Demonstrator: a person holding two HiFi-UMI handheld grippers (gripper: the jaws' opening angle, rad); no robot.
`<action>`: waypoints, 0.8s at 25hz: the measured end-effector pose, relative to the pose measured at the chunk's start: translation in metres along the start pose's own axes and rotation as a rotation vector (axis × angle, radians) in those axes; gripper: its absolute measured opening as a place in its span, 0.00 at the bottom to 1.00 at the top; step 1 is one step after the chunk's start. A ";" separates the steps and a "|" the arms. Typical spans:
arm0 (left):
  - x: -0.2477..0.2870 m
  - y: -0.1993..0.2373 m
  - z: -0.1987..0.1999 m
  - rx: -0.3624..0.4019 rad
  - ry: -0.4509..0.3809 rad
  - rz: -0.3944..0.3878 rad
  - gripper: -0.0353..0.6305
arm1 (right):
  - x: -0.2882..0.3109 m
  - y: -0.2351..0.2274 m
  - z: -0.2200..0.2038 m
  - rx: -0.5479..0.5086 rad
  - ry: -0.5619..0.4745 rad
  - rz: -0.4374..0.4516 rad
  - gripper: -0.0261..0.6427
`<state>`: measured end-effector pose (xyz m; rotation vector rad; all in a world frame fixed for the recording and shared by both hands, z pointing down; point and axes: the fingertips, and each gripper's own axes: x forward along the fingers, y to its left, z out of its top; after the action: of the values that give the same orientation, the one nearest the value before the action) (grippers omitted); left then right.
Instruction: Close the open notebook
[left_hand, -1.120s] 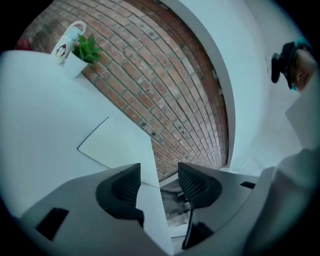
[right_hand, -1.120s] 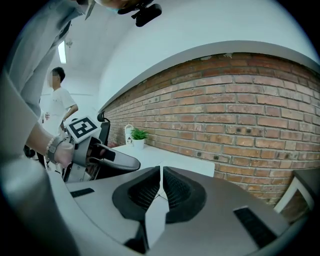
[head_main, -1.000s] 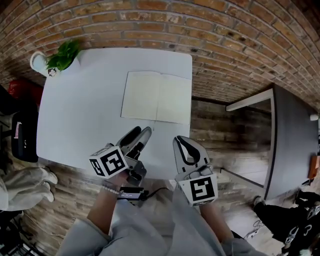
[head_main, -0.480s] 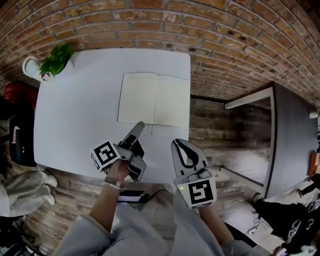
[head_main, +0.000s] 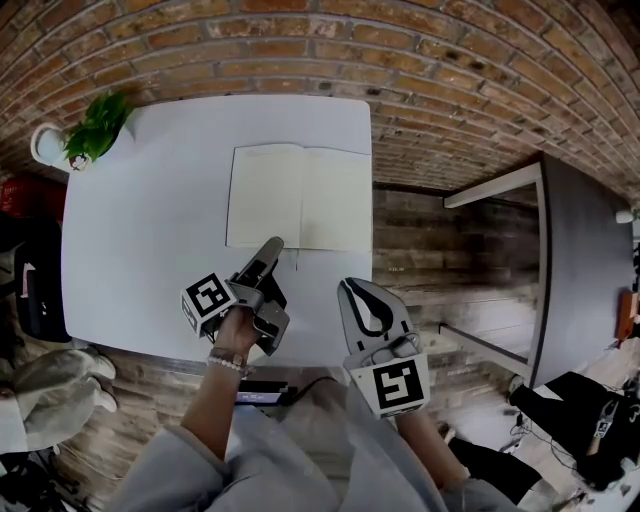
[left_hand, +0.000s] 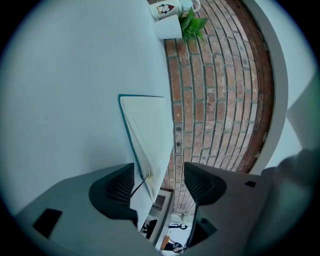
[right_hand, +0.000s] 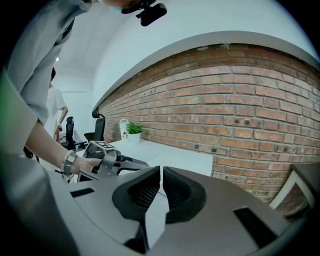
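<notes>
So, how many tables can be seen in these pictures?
2: the white table under the open notebook, and a grey table at the head view's right. More may be out of view.

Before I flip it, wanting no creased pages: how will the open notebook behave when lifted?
The notebook lies flat and thin, so probably light. Its page edges would likely fan and flop if pinched singly. On the smooth table it may slide.

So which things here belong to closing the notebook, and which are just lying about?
In the job: open notebook; left gripper, jaws just been opening, notebook's near edge in their gap, not gripped; right gripper, shut, empty.
Just lying about: potted plant and mug, at the table's far left corner.
</notes>
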<state>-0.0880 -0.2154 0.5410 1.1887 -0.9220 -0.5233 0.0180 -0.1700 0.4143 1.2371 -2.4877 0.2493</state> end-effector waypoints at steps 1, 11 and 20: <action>0.001 0.002 0.001 -0.004 0.000 0.007 0.52 | 0.001 0.000 0.000 0.002 0.001 -0.002 0.11; 0.013 0.002 0.004 0.002 -0.006 0.034 0.53 | 0.004 0.001 -0.005 0.008 0.015 0.003 0.11; 0.019 0.000 0.006 0.005 -0.011 0.011 0.53 | 0.002 -0.004 -0.009 0.020 0.025 -0.004 0.11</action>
<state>-0.0828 -0.2338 0.5476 1.1859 -0.9395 -0.5195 0.0224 -0.1711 0.4236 1.2387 -2.4669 0.2875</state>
